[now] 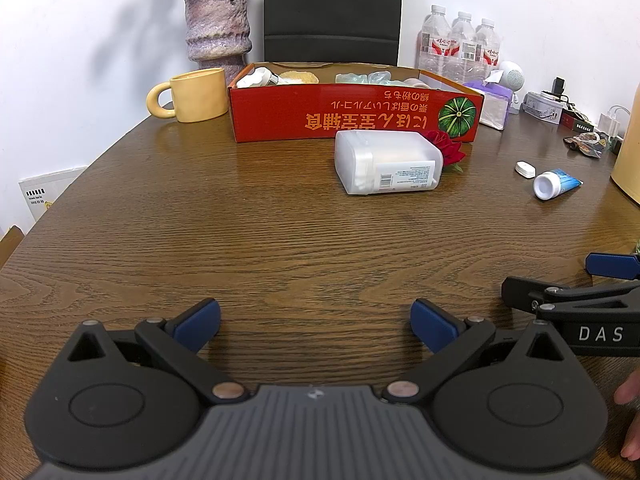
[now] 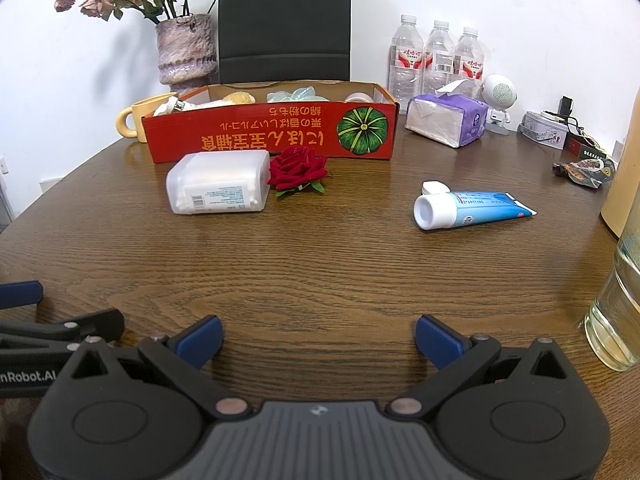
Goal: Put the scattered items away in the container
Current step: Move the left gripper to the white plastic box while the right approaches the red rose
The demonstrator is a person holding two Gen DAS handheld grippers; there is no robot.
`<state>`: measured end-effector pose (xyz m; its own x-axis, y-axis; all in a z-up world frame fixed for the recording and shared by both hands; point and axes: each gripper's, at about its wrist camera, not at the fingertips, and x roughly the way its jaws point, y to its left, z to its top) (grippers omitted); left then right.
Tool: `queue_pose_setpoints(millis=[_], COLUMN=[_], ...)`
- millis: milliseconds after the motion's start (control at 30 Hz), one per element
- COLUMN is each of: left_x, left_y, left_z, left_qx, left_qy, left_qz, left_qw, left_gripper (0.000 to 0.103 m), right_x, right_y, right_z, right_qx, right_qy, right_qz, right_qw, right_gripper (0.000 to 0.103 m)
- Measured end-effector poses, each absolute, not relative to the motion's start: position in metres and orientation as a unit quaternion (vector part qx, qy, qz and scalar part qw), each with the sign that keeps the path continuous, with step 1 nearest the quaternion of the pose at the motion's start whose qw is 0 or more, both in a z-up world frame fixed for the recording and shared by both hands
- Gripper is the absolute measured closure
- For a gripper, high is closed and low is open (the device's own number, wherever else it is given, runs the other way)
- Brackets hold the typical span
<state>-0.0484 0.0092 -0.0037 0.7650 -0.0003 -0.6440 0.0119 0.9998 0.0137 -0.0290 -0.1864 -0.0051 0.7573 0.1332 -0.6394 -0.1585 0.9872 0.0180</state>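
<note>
A red cardboard box (image 1: 352,114) (image 2: 272,132) stands at the back of the wooden table and holds several items. In front of it lie a translucent white plastic container (image 1: 386,166) (image 2: 218,186), a red fabric rose (image 1: 446,146) (image 2: 298,170), a blue-and-white tube (image 1: 554,184) (image 2: 468,208) and a small white case (image 1: 525,169) (image 2: 434,188). My left gripper (image 1: 316,324) is open and empty over the near table. My right gripper (image 2: 318,340) is open and empty beside it; it also shows at the right edge of the left wrist view (image 1: 592,280).
A yellow mug (image 1: 192,94) (image 2: 136,118) and a vase of dried flowers (image 1: 218,24) (image 2: 186,48) stand left of the box. A tissue pack (image 2: 448,118), water bottles (image 2: 436,56), a white speaker (image 2: 498,98) and clutter are at the back right. A glass (image 2: 616,304) stands near right.
</note>
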Motion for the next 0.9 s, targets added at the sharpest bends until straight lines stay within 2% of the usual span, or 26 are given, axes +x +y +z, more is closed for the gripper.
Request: queue_pose_setpoints(millis=[767, 833, 867, 900], left_x=[-0.037, -0.025, -0.017, -0.009], left_y=[0.010, 0.008, 0.005, 0.003], left_z=[0.006, 0.015, 0.021, 0.026], left_qx=[0.010, 0.008, 0.010, 0.012], left_qy=[0.336, 0.323, 0.316, 0.308], left_qz=[-0.043, -0.064, -0.075, -0.086], left_qw=[0.941, 0.944, 0.946, 0.947], left_gripper=[0.000, 0.000, 0.000, 0.000], right_x=[-0.028, -0.024, -0.021, -0.017], right_y=[-0.191, -0.196, -0.201, -0.207], right_z=[-0.005, 0.000, 0.007, 0.016], right_qx=[-0.024, -0.028, -0.025, -0.017], right_qy=[0.341, 0.345, 0.340, 0.326], right_qz=[0.090, 0.106, 0.103, 0.094], right_qw=[0.936, 0.932, 0.934, 0.941], right_gripper=[0.000, 0.006, 0.014, 0.016])
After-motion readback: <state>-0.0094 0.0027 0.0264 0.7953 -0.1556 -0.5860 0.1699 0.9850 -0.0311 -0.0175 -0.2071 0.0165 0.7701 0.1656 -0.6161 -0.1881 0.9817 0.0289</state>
